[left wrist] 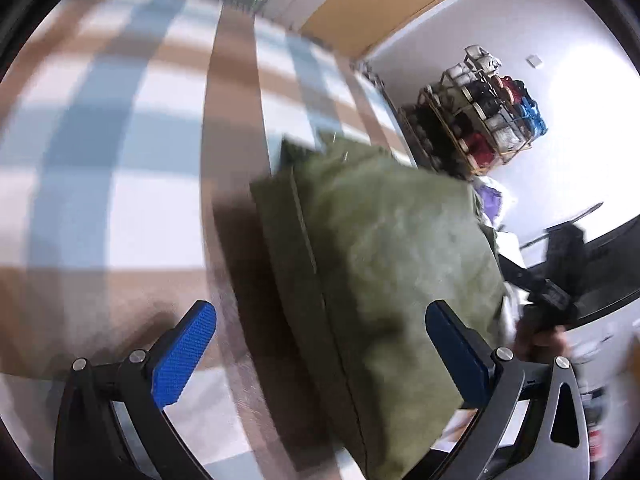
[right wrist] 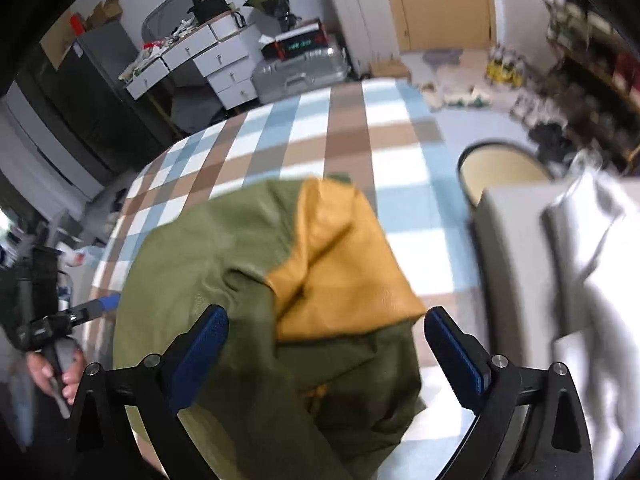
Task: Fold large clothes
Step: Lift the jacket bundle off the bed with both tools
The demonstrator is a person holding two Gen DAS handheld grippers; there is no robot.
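- Left gripper [left wrist: 320,344]: jaws spread wide, blue pads apart and holding nothing, poised above the edge of the olive-green garment [left wrist: 384,264].
- Right gripper [right wrist: 325,340]: jaws equally wide and empty, the same garment [right wrist: 224,264] lying between and beyond the pads, its mustard-yellow lining [right wrist: 340,264] turned up.
- The garment rests bunched on the desk, whose checked cloth [right wrist: 352,140] of blue, brown and white runs beyond it; it looks only partly folded.
- A grey folded pile [right wrist: 568,264] lies just beside it, to the right.
- To do the next step well, each gripper should likely take a thin outer edge, pinch a single layer, and lift evenly so the fold lands flat.
- Motion blur hides the finer creases.
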